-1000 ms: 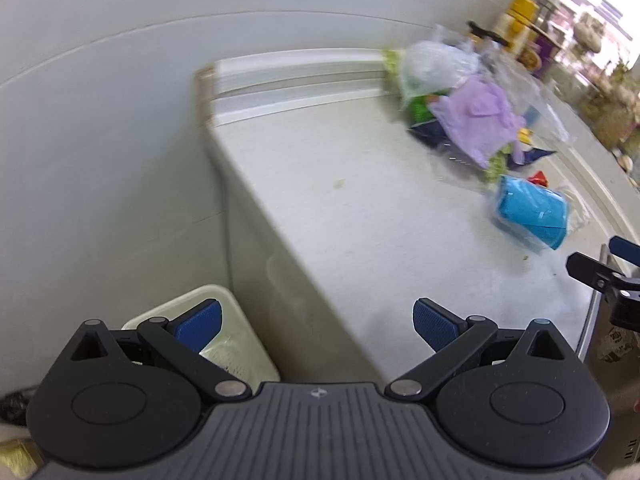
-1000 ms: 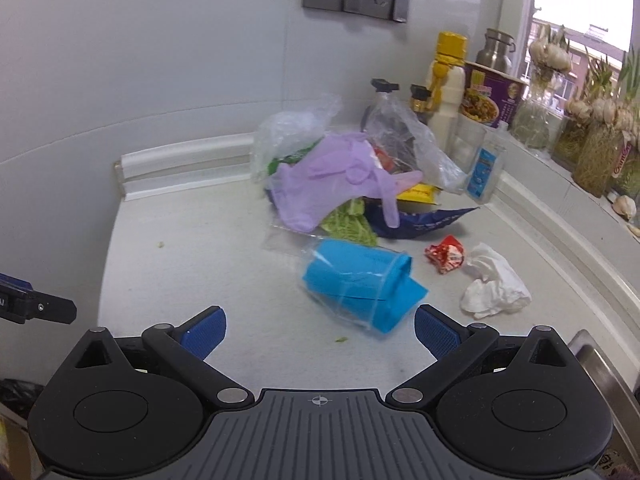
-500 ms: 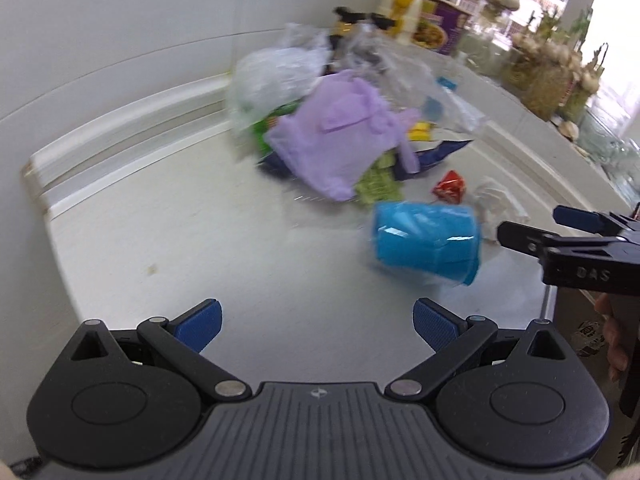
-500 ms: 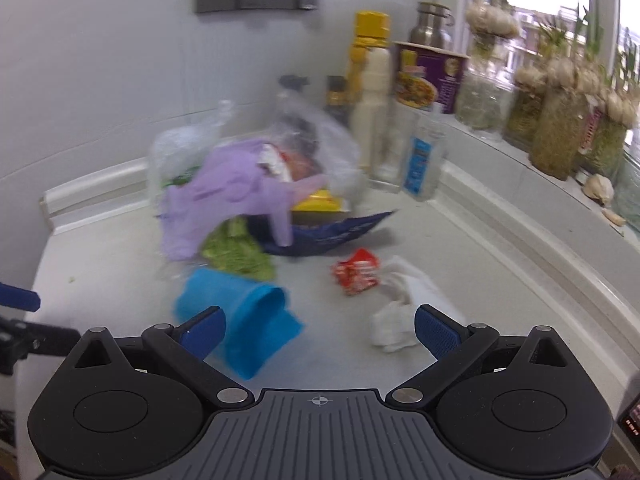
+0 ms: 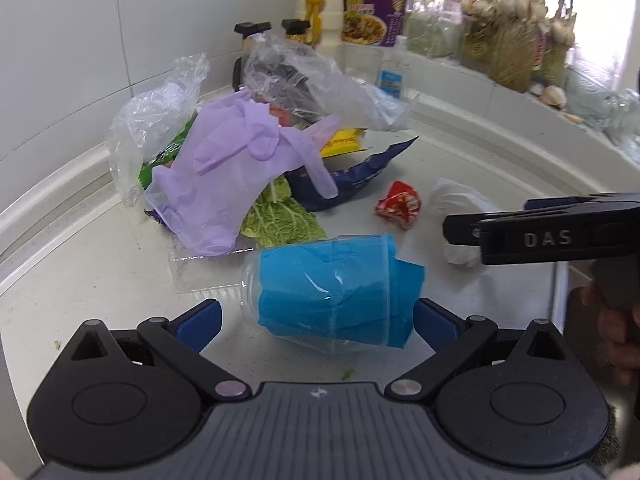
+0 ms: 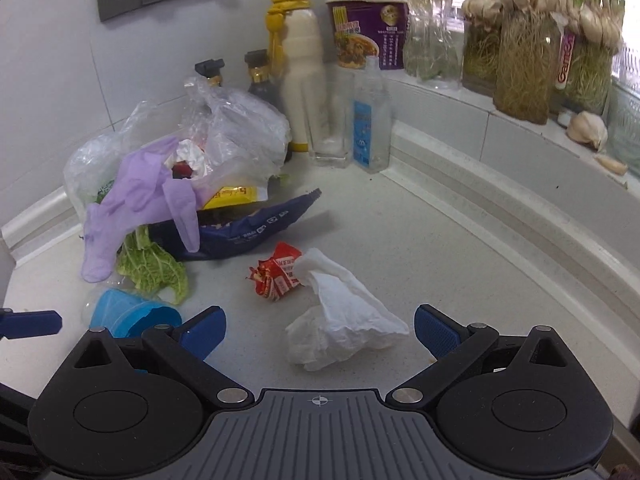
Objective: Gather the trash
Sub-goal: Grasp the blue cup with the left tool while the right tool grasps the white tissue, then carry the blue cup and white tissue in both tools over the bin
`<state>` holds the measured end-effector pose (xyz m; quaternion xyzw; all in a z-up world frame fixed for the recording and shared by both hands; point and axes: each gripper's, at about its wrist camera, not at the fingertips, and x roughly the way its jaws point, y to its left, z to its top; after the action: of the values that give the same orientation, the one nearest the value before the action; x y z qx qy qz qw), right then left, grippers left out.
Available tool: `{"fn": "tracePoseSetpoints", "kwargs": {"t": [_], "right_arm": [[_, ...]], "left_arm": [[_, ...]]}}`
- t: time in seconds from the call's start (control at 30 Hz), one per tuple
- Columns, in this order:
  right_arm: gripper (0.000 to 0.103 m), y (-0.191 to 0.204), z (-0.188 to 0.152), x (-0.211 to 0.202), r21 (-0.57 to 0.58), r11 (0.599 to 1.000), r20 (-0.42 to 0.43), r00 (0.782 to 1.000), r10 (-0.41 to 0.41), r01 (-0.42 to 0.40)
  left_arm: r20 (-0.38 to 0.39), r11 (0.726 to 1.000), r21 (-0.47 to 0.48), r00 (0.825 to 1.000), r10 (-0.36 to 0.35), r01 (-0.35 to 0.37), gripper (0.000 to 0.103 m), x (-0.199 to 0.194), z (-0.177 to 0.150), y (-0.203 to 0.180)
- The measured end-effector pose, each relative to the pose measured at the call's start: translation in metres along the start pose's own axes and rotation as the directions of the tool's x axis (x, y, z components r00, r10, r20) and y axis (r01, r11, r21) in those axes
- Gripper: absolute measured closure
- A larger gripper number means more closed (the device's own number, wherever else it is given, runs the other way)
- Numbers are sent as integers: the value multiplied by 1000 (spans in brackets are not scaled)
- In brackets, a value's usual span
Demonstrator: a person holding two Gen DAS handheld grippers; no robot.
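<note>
The trash on the counter (image 6: 400, 216) counts as follows: one clear plastic cup (image 5: 332, 300) lying on its side with blue paper stuffed inside, one crumpled white tissue (image 6: 340, 324), one red wrapper (image 6: 276, 276), one purple glove (image 5: 236, 164), one cabbage leaf (image 5: 280, 220), one dark blue snack bag (image 6: 248, 232), one yellow packet (image 6: 232, 196), and two clear plastic bags (image 5: 312, 84) at the back of the pile.

My left gripper (image 5: 316, 318) is spread wide and holds nothing; the cup lies directly between its fingers, and whether the pads touch it I cannot tell.

My right gripper (image 6: 320, 326) is likewise wide open and empty; the tissue lies between its fingertips, just ahead of them, with the red wrapper touching the tissue's far end.

Against the wall stand one yellow-capped bottle (image 6: 300, 80), two dark-capped bottles (image 6: 258, 72) and one instant-noodle cup (image 6: 366, 32).
</note>
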<state>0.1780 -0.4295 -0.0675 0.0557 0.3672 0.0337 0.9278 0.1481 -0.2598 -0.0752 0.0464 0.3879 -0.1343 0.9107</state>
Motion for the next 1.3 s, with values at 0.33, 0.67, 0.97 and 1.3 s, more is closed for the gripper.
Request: {"fn": "tracePoseSetpoints", "kwargs": {"t": [0.33, 0.67, 0.97, 1.3], "right_arm": [[13, -10, -6, 12, 18, 1000, -17, 1000, -11, 11], [53, -11, -9, 17, 34, 999, -8, 1000, -12, 12], [79, 0, -11, 16, 27, 999, 5, 1000, 18, -18], [86, 12, -15, 4, 62, 997, 30, 998, 49, -51]], "left_arm": [[-1, 995, -98, 1000, -1, 0, 5, 10, 3, 14], [35, 995, -101, 999, 1, 3, 30, 10, 3, 16], [25, 989, -138, 998, 65, -61, 65, 4, 0, 22], [20, 977, -200, 996, 84, -78, 93, -13, 0, 41]]}}
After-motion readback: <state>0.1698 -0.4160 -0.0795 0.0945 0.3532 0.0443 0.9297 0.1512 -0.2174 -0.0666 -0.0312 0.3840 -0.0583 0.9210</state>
